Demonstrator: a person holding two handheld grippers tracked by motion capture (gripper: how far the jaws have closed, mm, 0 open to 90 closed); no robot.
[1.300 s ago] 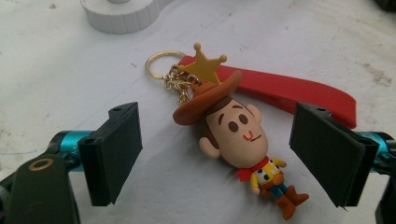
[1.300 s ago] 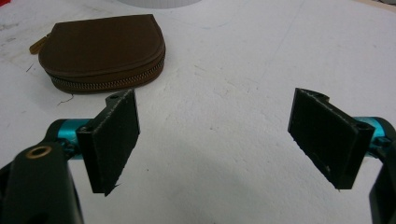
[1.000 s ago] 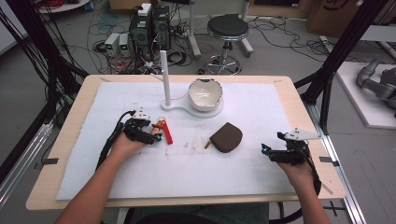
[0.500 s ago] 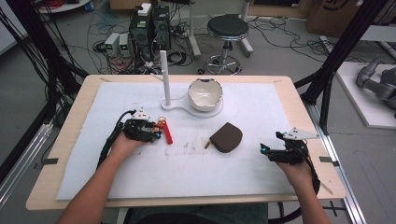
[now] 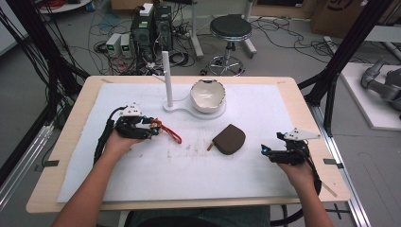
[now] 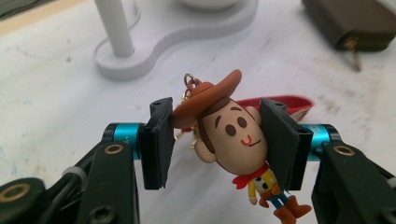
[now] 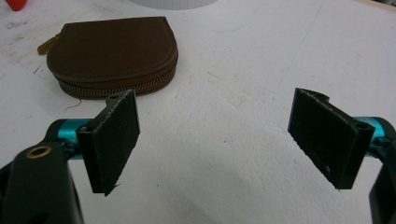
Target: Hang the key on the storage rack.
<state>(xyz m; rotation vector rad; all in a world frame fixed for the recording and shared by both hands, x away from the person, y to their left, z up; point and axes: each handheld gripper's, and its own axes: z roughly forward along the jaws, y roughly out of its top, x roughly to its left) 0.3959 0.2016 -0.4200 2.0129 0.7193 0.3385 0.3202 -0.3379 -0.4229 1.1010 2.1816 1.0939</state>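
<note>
Little differs across the last second. The left tongs (image 5: 152,128), clamped on the cowboy keychain (image 6: 229,135), have edged slightly forward and toward the white stand (image 5: 194,108) compared with a second ago, drawing the red strap (image 5: 172,136) a touch with them. The right tongs (image 5: 267,152) have drifted a shade toward the person's side of the desk (image 5: 302,189)

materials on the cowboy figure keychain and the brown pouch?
Cowboy figure keychain: looks like moulded plastic or vinyl, smooth painted satin surface, with a small metal ring at the hat. Brown pouch: probably leather or faux leather, matte fine grain, brass-coloured metal zip along its edge.
</note>
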